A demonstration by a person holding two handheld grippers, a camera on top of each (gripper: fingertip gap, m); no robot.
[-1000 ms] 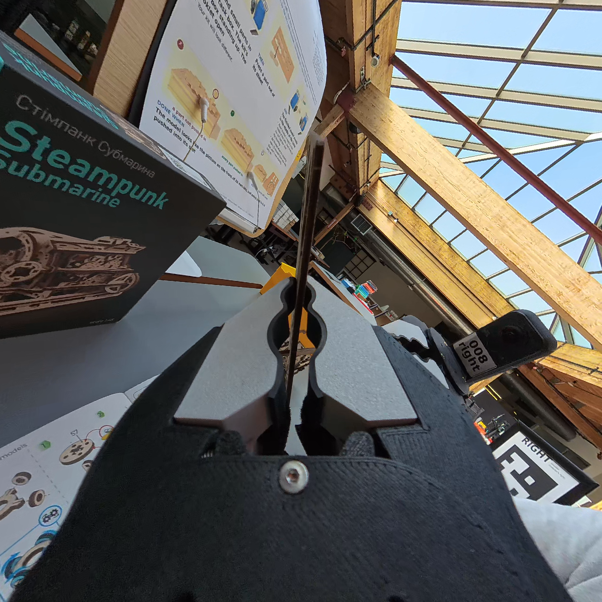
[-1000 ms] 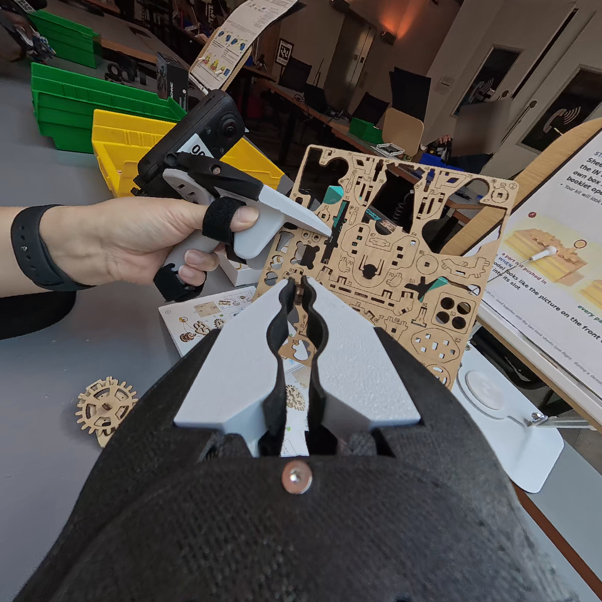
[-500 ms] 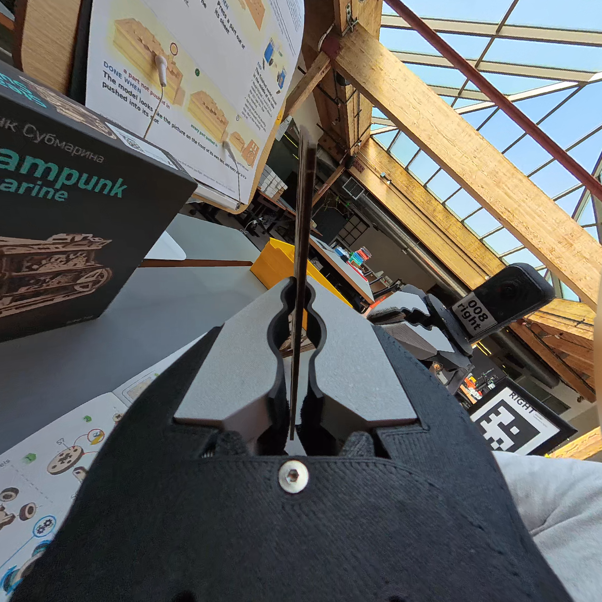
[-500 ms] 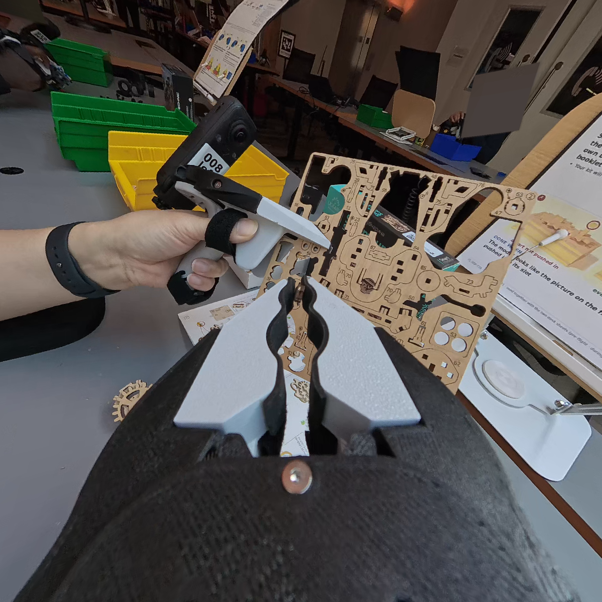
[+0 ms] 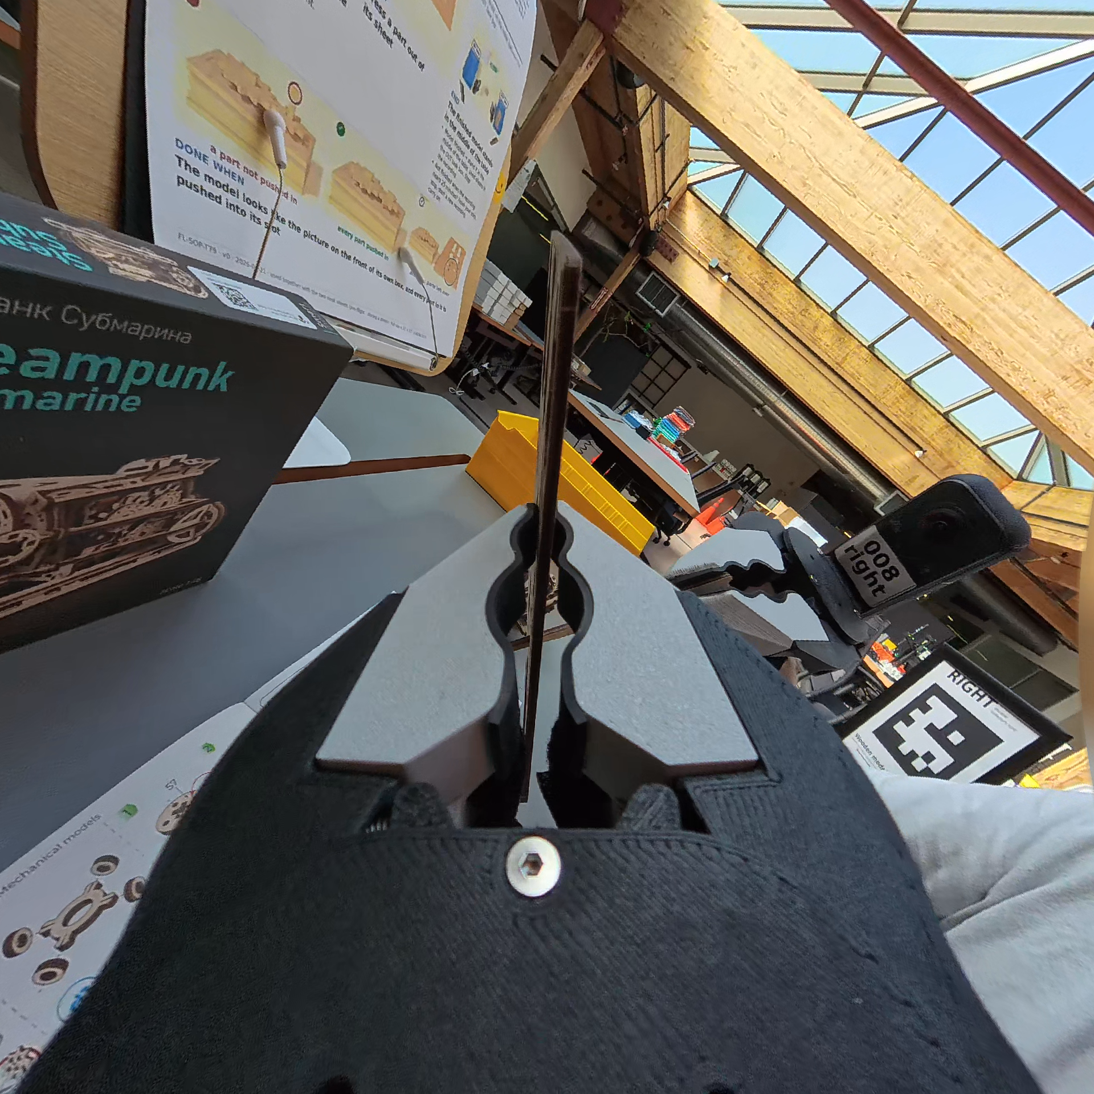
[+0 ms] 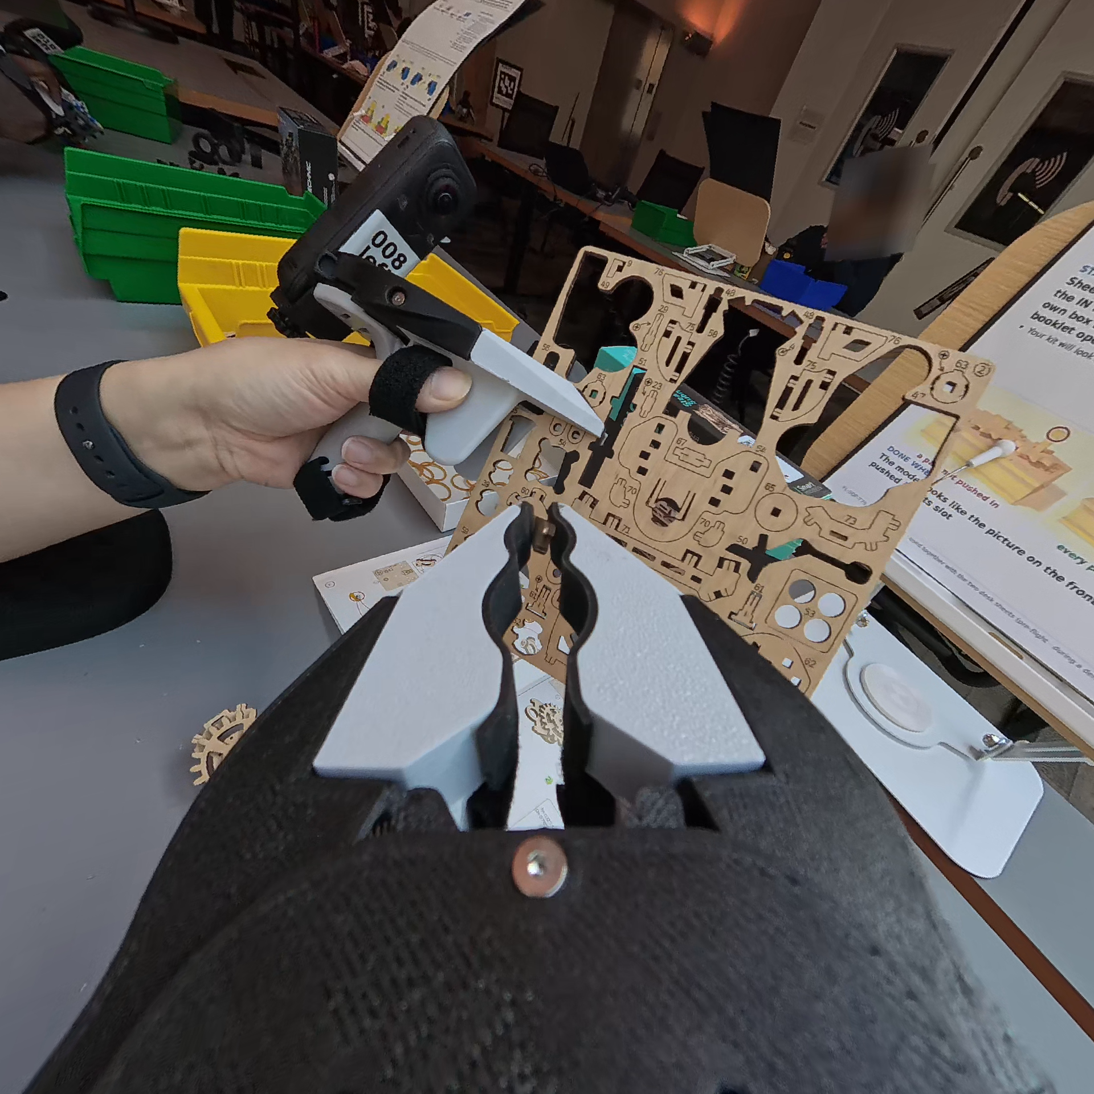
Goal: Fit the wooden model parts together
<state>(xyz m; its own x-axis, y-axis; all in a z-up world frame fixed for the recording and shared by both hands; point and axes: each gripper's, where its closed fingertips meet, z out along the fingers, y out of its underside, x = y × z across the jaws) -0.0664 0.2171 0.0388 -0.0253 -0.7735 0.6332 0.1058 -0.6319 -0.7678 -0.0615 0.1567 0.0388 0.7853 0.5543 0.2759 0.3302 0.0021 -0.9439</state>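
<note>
My left gripper (image 5: 541, 510) is shut on the edge of a laser-cut wooden parts sheet (image 5: 553, 379), which shows edge-on as a thin dark strip. In the right wrist view the sheet (image 6: 740, 473) stands upright and tilted above the table, with the left gripper (image 6: 595, 423) clamping its left side and a hand (image 6: 248, 408) holding that gripper. My right gripper (image 6: 541, 521) is in front of the sheet's lower left part, shut on a small brown wooden part (image 6: 541, 531) at its tips. The right gripper also shows in the left wrist view (image 5: 710, 568).
A wooden gear (image 6: 220, 741) lies on the grey table (image 6: 118, 769). An instruction booklet (image 6: 385, 583) lies under the sheet. Yellow bin (image 6: 231, 278) and green bins (image 6: 148, 195) stand at back left. The dark kit box (image 5: 130, 450), an instruction board (image 6: 1030, 473) and its white base (image 6: 935, 746) are nearby. About 7 centimetres separates my left fingertips from my right.
The sheet has tipped a little to the right and come closer to the right gripper. The left view has swung lower toward the table. Both grips are unchanged.
</note>
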